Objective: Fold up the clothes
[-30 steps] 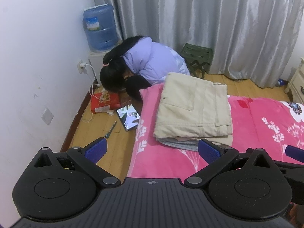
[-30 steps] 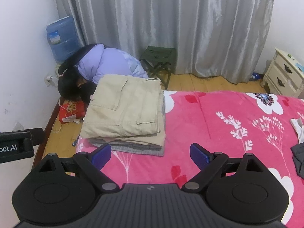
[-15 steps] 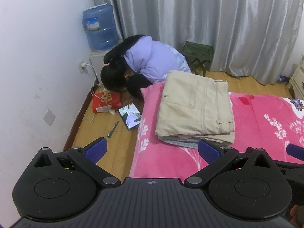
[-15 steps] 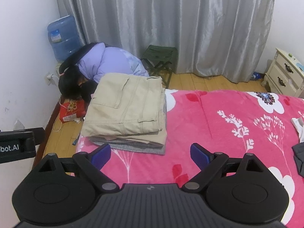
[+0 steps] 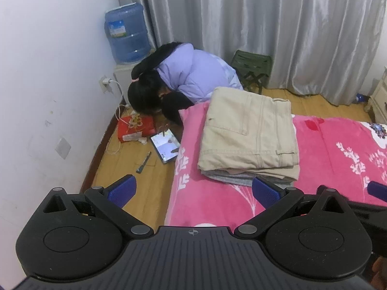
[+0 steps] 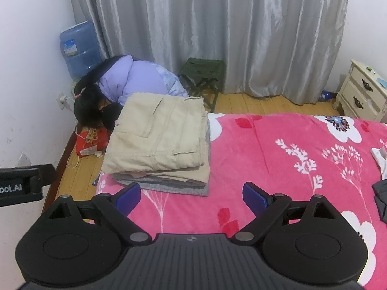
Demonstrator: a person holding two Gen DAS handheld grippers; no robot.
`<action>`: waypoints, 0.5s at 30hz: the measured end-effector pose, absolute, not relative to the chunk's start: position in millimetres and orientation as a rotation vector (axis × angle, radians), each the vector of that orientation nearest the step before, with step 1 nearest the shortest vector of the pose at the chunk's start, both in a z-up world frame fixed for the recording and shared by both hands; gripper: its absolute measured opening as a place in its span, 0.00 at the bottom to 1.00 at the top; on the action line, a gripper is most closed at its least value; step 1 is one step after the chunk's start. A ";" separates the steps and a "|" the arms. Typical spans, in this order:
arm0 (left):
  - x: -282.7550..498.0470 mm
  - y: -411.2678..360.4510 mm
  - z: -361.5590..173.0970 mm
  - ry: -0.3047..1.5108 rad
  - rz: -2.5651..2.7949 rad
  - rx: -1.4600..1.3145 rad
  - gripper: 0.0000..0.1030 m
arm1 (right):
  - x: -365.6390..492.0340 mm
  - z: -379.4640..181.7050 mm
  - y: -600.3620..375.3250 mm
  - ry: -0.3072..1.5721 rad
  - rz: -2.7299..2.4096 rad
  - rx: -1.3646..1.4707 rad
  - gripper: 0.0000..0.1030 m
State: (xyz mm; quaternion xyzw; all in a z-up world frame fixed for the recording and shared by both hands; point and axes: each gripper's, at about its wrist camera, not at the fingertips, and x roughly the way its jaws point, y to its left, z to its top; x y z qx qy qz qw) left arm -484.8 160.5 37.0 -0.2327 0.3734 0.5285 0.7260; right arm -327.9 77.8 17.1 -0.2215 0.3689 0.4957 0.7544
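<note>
- Left gripper (image 5: 193, 190): jaws spread wide, nothing between them; hangs over the bed's near-left edge, left finger above the floor, right finger above the blanket.
- Right gripper (image 6: 191, 197): jaws also wide apart and empty, above the pink blanket (image 6: 278, 169).
- Part of the right gripper shows at the right edge of the left view; part of the left one at the left edge of the right view.
- Folded stack of clothes (image 6: 159, 142): just ahead of the right gripper's left finger, ahead-right of the left gripper; beige trousers (image 5: 249, 135) on top, grey layers (image 6: 174, 187) under them, resting on the bed's corner.
- Loose dark and white garments (image 6: 381, 193) far right of the right gripper, on the blanket, cut off by the frame.
- Floor left of the bed: tablet (image 5: 165, 148), pen-like object (image 5: 144, 162), red box (image 5: 135, 129).
- Behind the stack: a person in a lilac jacket (image 5: 193, 79), bent low toward the floor.
- Further back: water bottle (image 5: 127, 32) in the left corner, green folding stool (image 6: 202, 77), grey curtain (image 6: 205, 29).
- Far right: cream nightstand (image 6: 360, 91) by the wall.
</note>
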 end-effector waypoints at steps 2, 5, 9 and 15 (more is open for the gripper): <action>-494.1 164.6 29.9 0.804 1.146 -0.548 1.00 | -319.8 16.2 76.4 0.792 1.084 -0.471 0.91; -509.3 172.9 13.1 0.797 1.174 -0.589 1.00 | -299.5 12.5 74.6 0.775 1.095 -0.445 0.92; -522.2 194.8 -17.6 0.848 1.214 -0.639 1.00 | -274.7 -6.8 92.0 0.840 1.116 -0.439 0.89; -528.6 245.6 -55.5 0.811 1.194 -0.753 0.98 | -239.4 -39.1 124.0 0.964 1.153 -0.436 0.69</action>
